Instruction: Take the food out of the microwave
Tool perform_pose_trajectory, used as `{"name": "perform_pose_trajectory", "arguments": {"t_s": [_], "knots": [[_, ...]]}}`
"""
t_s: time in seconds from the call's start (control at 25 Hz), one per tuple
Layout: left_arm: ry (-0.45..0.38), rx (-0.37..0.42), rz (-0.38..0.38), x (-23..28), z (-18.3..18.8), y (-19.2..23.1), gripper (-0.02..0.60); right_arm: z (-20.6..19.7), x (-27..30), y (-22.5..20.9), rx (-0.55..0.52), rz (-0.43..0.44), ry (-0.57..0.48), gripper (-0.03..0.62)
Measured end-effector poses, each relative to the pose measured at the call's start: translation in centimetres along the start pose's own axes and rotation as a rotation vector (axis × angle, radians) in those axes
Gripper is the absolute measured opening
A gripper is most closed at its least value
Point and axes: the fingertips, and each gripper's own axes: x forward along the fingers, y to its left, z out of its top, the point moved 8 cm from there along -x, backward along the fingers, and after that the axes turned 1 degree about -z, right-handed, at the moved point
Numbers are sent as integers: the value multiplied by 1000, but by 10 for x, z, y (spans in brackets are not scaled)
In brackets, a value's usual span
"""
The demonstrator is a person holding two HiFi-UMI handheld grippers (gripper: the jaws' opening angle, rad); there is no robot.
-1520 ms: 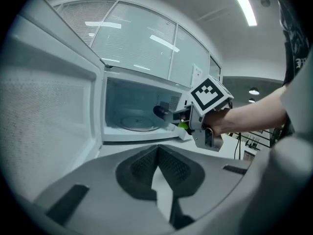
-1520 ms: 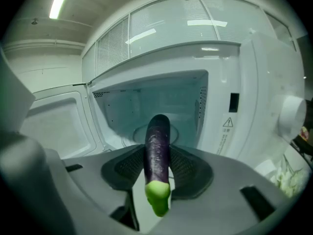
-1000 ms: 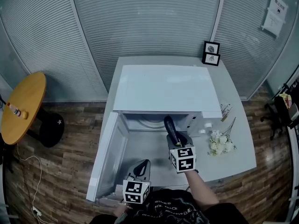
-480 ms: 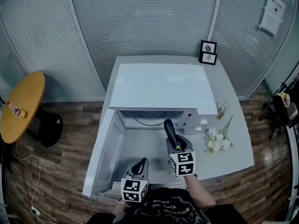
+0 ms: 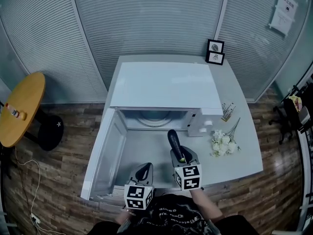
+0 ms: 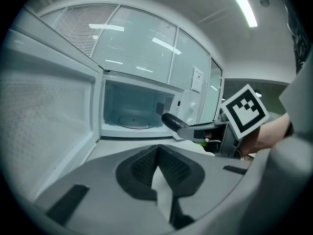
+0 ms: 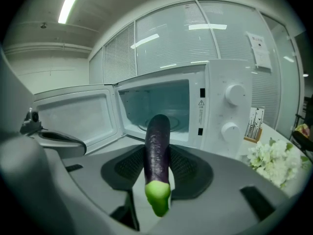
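1. you are gripping the eggplant [image 7: 157, 126] in the right gripper [image 7: 157, 148]. its ribbed pads [image 7: 187, 169] are pressing on both flanks, with the green stem end sitting toward you and the dark purple tip pointing at the microwave [image 5: 164, 84].
2. the eggplant is sitting outside the cavity, over the pale table [image 5: 242, 126] on the near side of the opening. the door [image 5: 105, 146] is standing wide at the left, and the glass turntable [image 6: 131, 123] is lying bare inside.
3. the left gripper [image 6: 159, 153] is sitting near you, left of the right one, its jaws closed tip to tip with nothing between them.
4. i am judging the eggplant to be light but long. much of its length is sticking out past the pads, so it is likely to swivel or droop if you are swinging it fast.
5. the skin is looking smooth and glossy, so i am expecting it to be slippery. the rounded body is giving the pads little flat surface to bite on.
6. i cannot tell whether it is firm or soft. i am advising a moderate squeeze, since a real one would be bruising under a hard clamp.
7. the best hold, to my eye, is around the thick middle of the body. the narrower stem end is offering less to grip.
8. for setting it down, i am favouring the bare table near the opening. the white flowers [image 5: 221, 143] are lying further right, so i am suggesting you keep the tip away from them.
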Motion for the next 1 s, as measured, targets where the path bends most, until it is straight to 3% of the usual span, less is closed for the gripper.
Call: {"name": "perform_pose_trajectory", "arguments": {"t_s": [1.0], "knots": [[-1, -7, 1, -21, -18, -32, 8, -49, -70, 13, 20, -18, 2, 155]]}}
